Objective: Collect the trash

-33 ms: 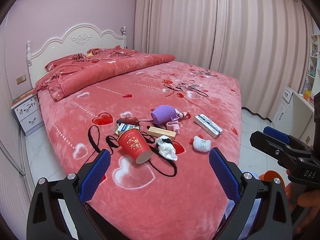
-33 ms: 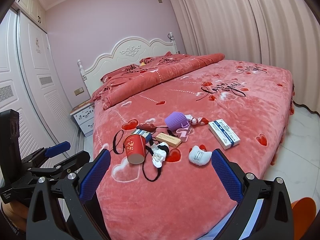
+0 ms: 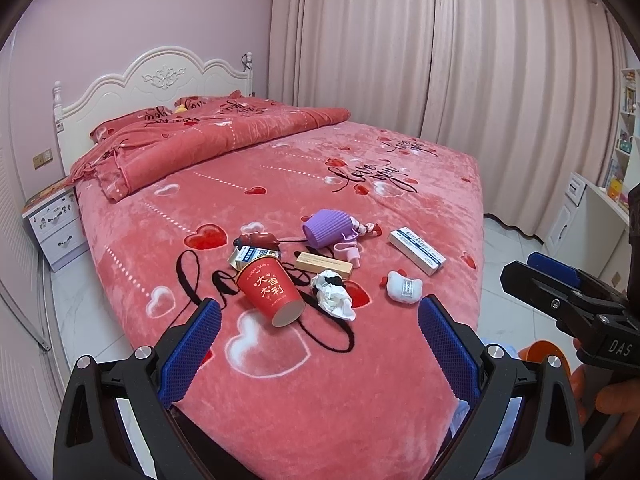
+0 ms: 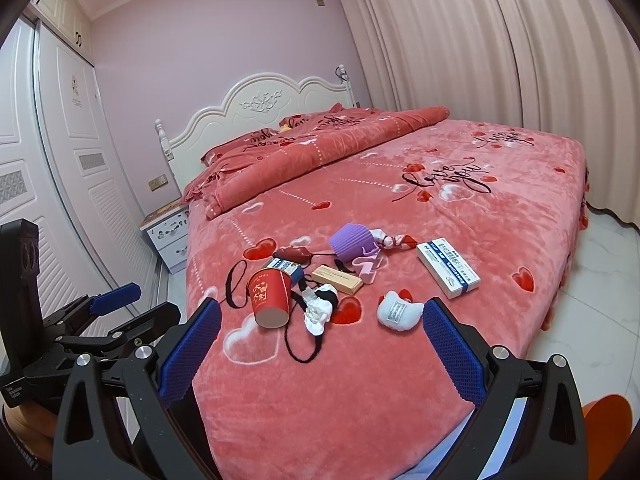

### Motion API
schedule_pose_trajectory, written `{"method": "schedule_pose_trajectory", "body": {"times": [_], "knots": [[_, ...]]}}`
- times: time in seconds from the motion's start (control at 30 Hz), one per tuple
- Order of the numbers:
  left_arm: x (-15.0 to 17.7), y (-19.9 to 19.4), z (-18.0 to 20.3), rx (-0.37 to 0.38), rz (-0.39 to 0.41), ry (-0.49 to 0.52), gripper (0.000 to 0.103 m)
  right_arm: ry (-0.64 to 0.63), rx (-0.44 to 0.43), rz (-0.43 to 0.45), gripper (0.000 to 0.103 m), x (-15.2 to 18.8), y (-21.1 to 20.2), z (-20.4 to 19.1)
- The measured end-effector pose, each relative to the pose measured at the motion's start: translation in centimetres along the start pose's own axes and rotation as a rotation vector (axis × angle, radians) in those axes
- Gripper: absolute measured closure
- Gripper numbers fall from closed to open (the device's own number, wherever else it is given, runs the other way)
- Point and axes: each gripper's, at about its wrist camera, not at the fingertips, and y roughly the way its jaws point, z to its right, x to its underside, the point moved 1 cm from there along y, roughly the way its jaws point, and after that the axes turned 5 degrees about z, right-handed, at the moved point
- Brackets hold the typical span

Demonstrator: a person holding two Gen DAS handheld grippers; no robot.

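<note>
Both tools hover off the foot of the bed (image 3: 280, 400), short of the clutter. The left hand-held gripper (image 3: 318, 346) has its jaws spread wide and holds nothing; the right hand-held gripper (image 4: 320, 344) is just as wide and just as empty.

The trash sits in 1 loose cluster on the near part of the plush pink blanket. The red paper cup (image 3: 270, 294) lies tipped on its side, mouth toward the foot of the bed, and the crumpled white tissue (image 3: 332, 300) lies just beside it on a black cord (image 3: 188, 280).

The step in hand looks like the first pick, and the cup is probably the easiest target. A good approach would come in low along the blanket and close across the cup's thin wall near the rim, gently, since paper creases and a round body can roll on soft pile. The tissue is light and shapeless; pinching it needs the pads pressed slightly into the fabric, clear of the cord.

Nearby lie a ribbed purple silicone cup (image 3: 326, 228), a slim tan box (image 3: 324, 266), a long white-and-blue carton (image 3: 418, 250) and a small soft white plush (image 3: 404, 288). An orange shape (image 4: 608, 436) shows low on the floor; whether it is a bin I cannot tell.
</note>
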Motion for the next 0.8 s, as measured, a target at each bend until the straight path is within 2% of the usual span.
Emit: {"method": "schedule_pose_trajectory", "body": {"times": [0.8], "knots": [[-0.05, 0.39, 0.43, -0.004, -0.042, 0.026, 0.006, 0.011, -0.002, -0.024, 0.005, 0.01, 0.66, 0.53]]}}
